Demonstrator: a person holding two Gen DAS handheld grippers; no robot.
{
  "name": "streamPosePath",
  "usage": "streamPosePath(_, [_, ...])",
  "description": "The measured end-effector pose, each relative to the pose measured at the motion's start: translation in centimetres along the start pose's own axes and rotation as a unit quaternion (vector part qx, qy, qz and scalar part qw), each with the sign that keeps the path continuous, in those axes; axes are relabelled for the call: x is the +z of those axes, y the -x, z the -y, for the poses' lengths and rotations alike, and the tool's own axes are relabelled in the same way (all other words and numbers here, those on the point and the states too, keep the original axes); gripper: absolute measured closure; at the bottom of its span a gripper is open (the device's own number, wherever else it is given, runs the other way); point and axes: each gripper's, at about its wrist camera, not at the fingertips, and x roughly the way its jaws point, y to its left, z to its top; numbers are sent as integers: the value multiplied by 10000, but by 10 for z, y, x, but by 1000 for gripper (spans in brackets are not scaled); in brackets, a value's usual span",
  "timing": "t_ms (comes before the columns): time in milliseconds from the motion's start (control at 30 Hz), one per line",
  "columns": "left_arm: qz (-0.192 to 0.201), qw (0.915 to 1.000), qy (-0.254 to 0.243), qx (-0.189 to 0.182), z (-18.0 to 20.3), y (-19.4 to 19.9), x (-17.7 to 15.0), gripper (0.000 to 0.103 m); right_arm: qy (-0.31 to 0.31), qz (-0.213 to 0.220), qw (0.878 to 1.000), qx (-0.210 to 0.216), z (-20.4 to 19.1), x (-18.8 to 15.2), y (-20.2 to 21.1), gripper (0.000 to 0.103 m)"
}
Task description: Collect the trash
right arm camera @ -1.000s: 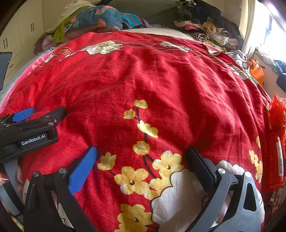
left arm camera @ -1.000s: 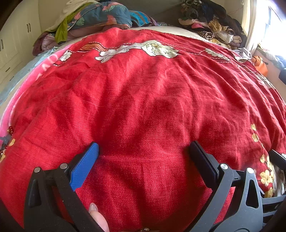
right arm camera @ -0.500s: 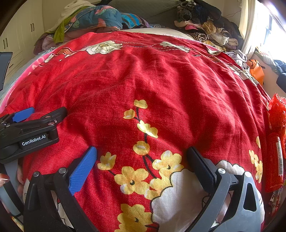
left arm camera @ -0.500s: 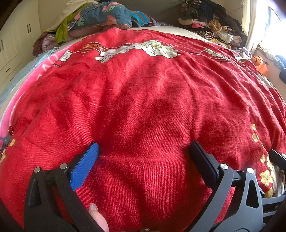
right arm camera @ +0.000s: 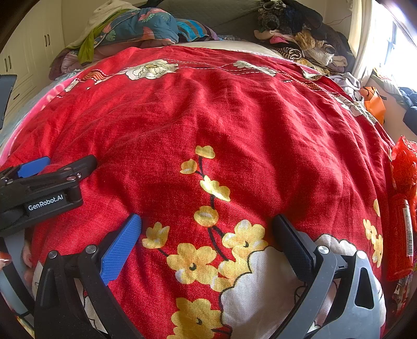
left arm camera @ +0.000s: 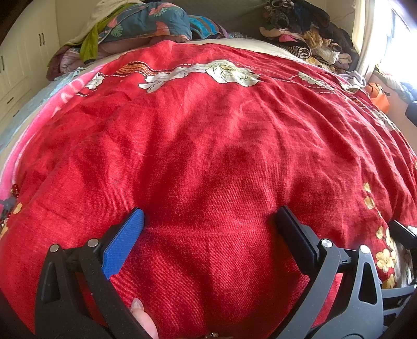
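A red flowered blanket (left arm camera: 208,135) covers the bed in both views. My left gripper (left arm camera: 208,216) rests open on it with nothing between its fingers, and it shows again at the left edge of the right wrist view (right arm camera: 57,164). My right gripper (right arm camera: 206,224) is open over yellow printed flowers, also empty. Red crinkled plastic wrappers (right arm camera: 402,167) lie at the bed's right edge, right of my right gripper, with a red labelled packet (right arm camera: 400,240) just below them.
Piled clothes (left arm camera: 135,23) and more garments (left arm camera: 307,39) lie along the head of the bed. An orange bag (right arm camera: 375,104) sits beside the bed on the right by a bright window. White cabinets (left arm camera: 18,60) stand at the left.
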Motion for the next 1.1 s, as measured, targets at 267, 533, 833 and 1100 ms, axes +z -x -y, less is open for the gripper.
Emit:
streamPosePath(267, [10, 9999, -20, -144, -3, 5, 1, 10, 65, 53, 9999, -142, -9, 4, -6, 5])
streamPosePath(533, [-22, 10000, -59, -46, -2, 4, 1, 10, -21, 52, 10000, -34, -5, 2, -7, 5])
streamPosePath(833, [-34, 10000, -79, -9, -2, 2, 2, 10, -58, 65, 10000, 18, -5, 3, -9, 5])
streamPosePath(1100, [-38, 10000, -81, -11, -2, 2, 2, 10, -58, 66, 10000, 17, -5, 3, -9, 5])
